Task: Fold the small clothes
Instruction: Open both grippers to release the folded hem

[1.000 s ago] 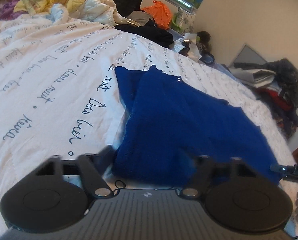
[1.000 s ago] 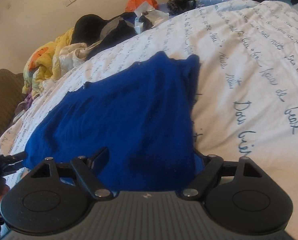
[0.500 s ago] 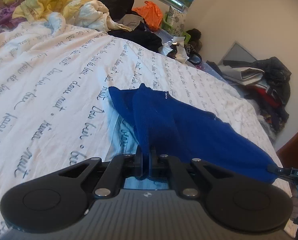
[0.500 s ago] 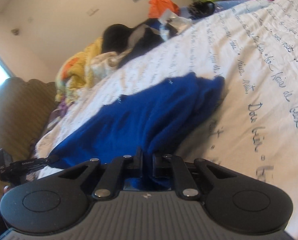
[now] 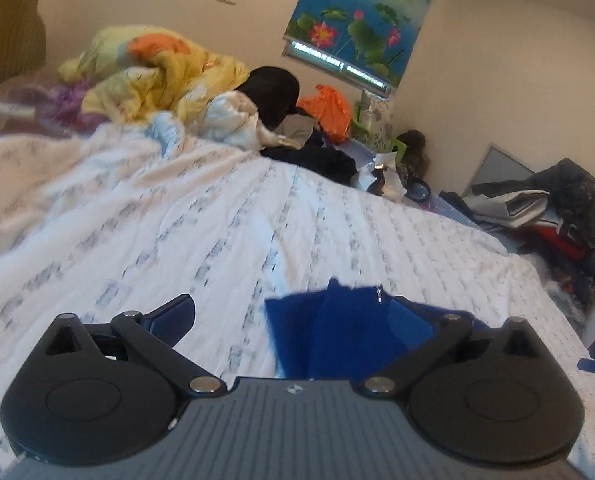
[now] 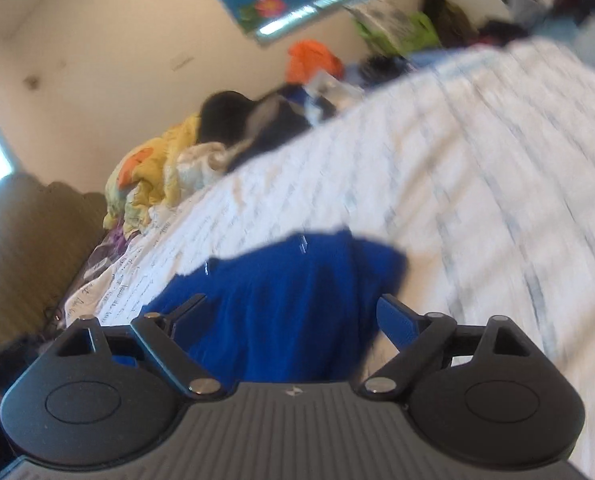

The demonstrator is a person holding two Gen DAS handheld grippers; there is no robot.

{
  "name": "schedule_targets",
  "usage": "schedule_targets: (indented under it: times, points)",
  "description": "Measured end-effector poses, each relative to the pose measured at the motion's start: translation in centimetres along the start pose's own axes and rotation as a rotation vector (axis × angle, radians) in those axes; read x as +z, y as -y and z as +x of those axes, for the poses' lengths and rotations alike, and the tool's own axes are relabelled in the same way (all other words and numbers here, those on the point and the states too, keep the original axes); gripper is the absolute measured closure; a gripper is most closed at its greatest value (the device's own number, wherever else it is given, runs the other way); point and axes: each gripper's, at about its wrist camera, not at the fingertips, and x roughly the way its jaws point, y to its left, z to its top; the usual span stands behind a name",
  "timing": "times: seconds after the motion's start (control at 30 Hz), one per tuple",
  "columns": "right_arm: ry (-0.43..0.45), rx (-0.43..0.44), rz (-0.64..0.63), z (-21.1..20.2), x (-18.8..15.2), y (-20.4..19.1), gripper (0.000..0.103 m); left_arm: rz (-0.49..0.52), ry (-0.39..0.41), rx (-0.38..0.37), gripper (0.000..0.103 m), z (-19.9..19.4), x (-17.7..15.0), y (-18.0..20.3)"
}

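Left gripper (image 5: 297, 316) and right gripper (image 6: 297, 312): both released, jaws just sprung wide, nothing pinched; blue garment (image 6: 281, 304) lying near, on white bedspread (image 5: 217, 232).

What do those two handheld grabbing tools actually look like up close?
Both look alike. The left gripper and the right gripper each have a grey ribbed body with a small logo in the middle, flanked by two round black discs. Black link bars with silver rivets run forward from the body to two fingers with blue pads. No cables or sleeves are visible.
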Motion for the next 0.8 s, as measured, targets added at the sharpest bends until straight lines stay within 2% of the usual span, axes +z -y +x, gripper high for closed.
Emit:
schedule_targets:
  times: [0.1, 0.17, 0.2, 0.23, 0.33, 0.37, 0.4, 0.43, 0.53, 0.63, 0.7, 0.73, 0.8]
  points:
    - [-0.047, -0.016, -0.026, 5.9, 2.8, 0.4, 0.017, 0.055, -0.056, -0.015, 0.022, 5.5, 1.4, 2.5]
    - [-0.095, -0.064, -0.009, 9.7, 4.4, 1.1, 0.042, 0.109, -0.133, -0.004, 0.027, 9.8, 1.5, 4.5]
    - [-0.141, -0.079, 0.005, 11.6, 4.7, 1.6, 0.046, 0.136, -0.174, 0.015, 0.033, 12.1, 1.2, 5.4]
    - [-0.187, -0.094, 0.013, 13.2, 4.9, 1.9, 0.053, 0.17, -0.198, 0.026, 0.032, 14.1, 0.9, 5.9]
    - [-0.279, -0.151, -0.032, 15.9, 3.7, 2.1, 0.064, 0.216, -0.276, 0.056, 0.036, 18.2, 0.0, 6.7]
    - [-0.281, -0.154, -0.068, 16.1, 3.3, 1.7, 0.076, 0.225, -0.295, 0.045, 0.037, 19.1, -0.4, 6.6]
    - [-0.281, -0.147, -0.094, 16.1, 3.0, 1.4, 0.083, 0.236, -0.308, 0.03, 0.056, 19.7, -0.7, 6.7]
    - [-0.286, -0.132, -0.098, 16.1, 2.8, 1.3, 0.094, 0.253, -0.325, 0.015, 0.09, 20.3, -1.0, 6.7]
    - [-0.236, -0.129, -0.138, 15.2, 2.9, 0.6, 0.094, 0.278, -0.279, 0.037, 0.093, 20.1, -0.9, 7.3]
    - [-0.136, -0.094, -0.121, 13.0, 4.6, 0.1, 0.095, 0.289, -0.178, 0.026, 0.093, 18.2, 0.5, 8.1]
    - [-0.093, -0.096, -0.104, 12.8, 5.4, 0.6, 0.095, 0.331, -0.133, 0.042, 0.093, 18.2, 0.9, 8.7]
    - [-0.112, -0.118, -0.104, 13.8, 5.5, 1.2, 0.095, 0.345, -0.133, 0.061, 0.093, 18.8, 0.7, 8.9]
    - [-0.196, -0.186, -0.115, 16.9, 4.6, 2.2, 0.095, 0.382, -0.198, 0.093, 0.093, 21.1, -0.6, 9.2]
